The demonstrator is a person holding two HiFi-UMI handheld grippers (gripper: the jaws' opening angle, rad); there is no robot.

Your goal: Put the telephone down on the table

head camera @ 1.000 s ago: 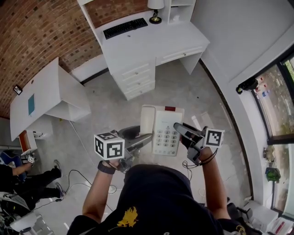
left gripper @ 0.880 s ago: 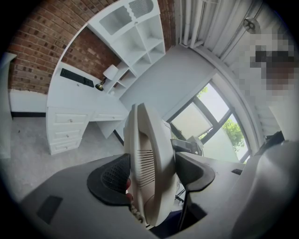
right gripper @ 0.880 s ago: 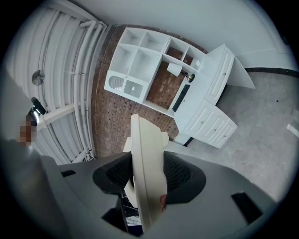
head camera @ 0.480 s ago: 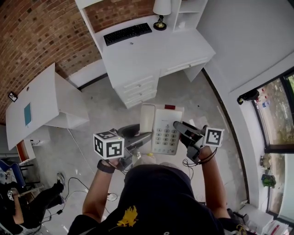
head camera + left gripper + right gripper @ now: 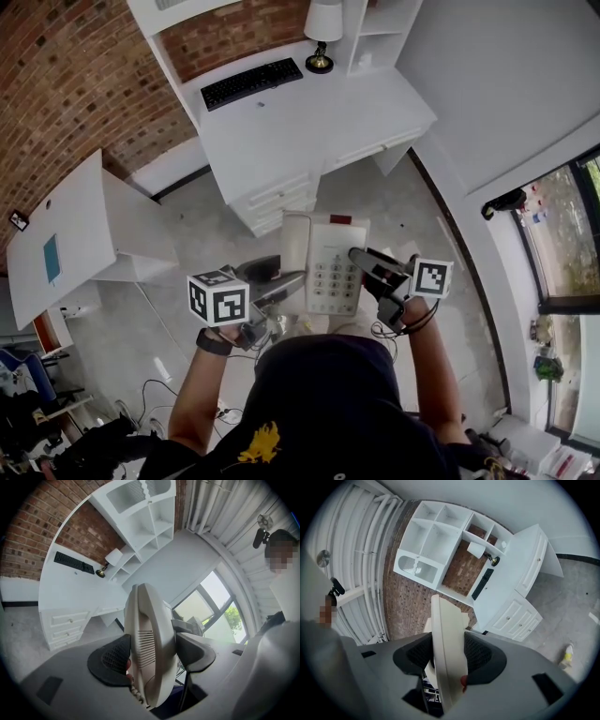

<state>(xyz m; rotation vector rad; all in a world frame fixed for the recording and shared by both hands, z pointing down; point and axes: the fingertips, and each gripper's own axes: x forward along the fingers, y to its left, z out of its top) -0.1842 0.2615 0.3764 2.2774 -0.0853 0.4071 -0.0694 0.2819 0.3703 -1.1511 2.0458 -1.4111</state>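
A cream desk telephone [image 5: 328, 267], handset on its left side and keypad facing up, hangs in the air above the floor. It is just short of the white desk [image 5: 309, 122]. My left gripper [image 5: 286, 278] is shut on its handset side, and my right gripper [image 5: 367, 267] is shut on its right edge. In the left gripper view the telephone [image 5: 150, 653] stands on edge between the dark pads [image 5: 112, 660]. The right gripper view shows the telephone's thin edge [image 5: 446, 653] squeezed between the pads [image 5: 480, 654].
On the desk lie a black keyboard [image 5: 251, 82] and a lamp [image 5: 322, 23] below white shelves, with drawers [image 5: 281, 202] facing me. A second white table [image 5: 56, 244] stands at the left. Cables [image 5: 159, 394] trail on the floor, and a window [image 5: 572, 234] is at the right.
The desk has come nearer and lower in the head view as I carry the telephone toward it. Both grips on the telephone look the same.
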